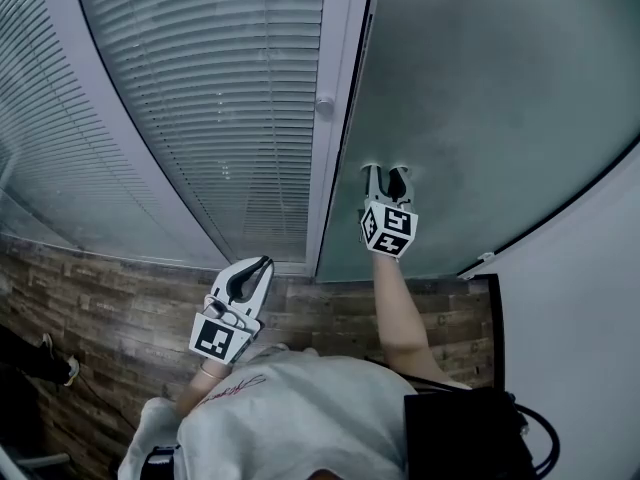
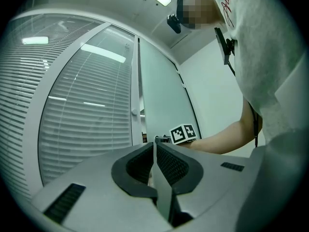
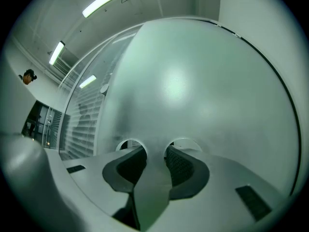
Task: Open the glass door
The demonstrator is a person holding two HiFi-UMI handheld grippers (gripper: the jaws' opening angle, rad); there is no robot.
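Observation:
The frosted glass door (image 1: 480,98) fills the right half of the head view. My right gripper (image 1: 385,172) is held out at arm's length, and both its fingertips rest against the glass low on the door near its left edge. Its jaws stand apart with nothing between them; in the right gripper view the right gripper (image 3: 155,149) meets the door (image 3: 193,81), with two clear rings where the tips touch. My left gripper (image 1: 262,264) hangs lower and to the left, in front of the window, jaws together and empty. The left gripper (image 2: 155,146) shows its pads closed.
A white frame post (image 1: 335,148) with a small round knob (image 1: 324,105) divides the door from a window with slatted blinds (image 1: 230,98). A white wall (image 1: 590,318) flanks the door on the right. The floor (image 1: 120,318) is wood plank. A black bag (image 1: 470,438) hangs at the person's side.

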